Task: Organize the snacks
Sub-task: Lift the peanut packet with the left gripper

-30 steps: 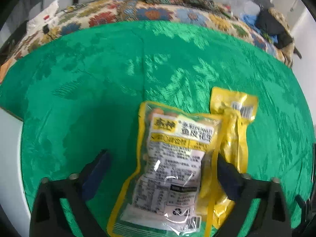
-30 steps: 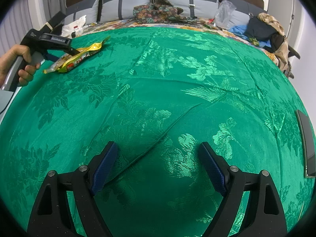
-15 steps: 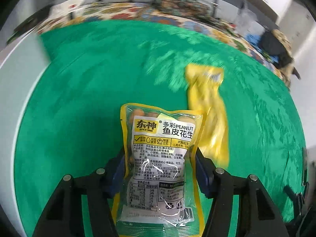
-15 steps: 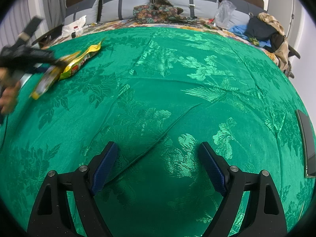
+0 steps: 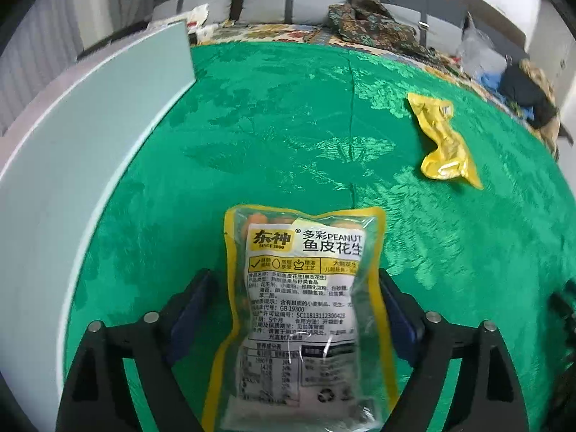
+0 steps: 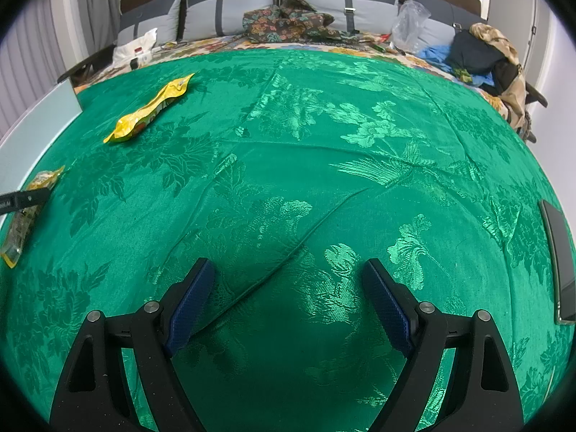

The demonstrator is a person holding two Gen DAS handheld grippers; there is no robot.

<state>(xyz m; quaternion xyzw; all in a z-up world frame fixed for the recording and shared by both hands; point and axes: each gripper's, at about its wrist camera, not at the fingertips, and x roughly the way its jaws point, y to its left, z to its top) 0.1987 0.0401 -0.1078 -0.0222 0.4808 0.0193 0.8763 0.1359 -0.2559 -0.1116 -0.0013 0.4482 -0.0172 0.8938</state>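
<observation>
Peanuts (image 5: 302, 309) first, left wrist view: the clear bag with yellow edges lay flat on the green cloth (image 5: 288, 136), label up, sitting between the two fingers of the left gripper (image 5: 298, 309). Its jaws had just been opening and stood spread; the left pad was clearly off the bag, the right one sat right at the bag's edge, can't tell if it touched. A yellow packet (image 5: 446, 140) lay well apart, up and to the right on the cloth. A pale panel (image 5: 90, 151) ran along the cloth's left edge.

Right wrist view: right gripper (image 6: 288, 298) hung over bare cloth with its jaws spread wide and nothing between them. The yellow packet (image 6: 151, 111) was far off at upper left. At the far left edge you could see the peanut bag (image 6: 25, 208) with a dark bit of the left gripper across it. Pillows (image 6: 230, 10) and a patterned heap of fabric (image 6: 284, 18) sat beyond the cloth, clothes (image 6: 482, 57) piled at far right.
</observation>
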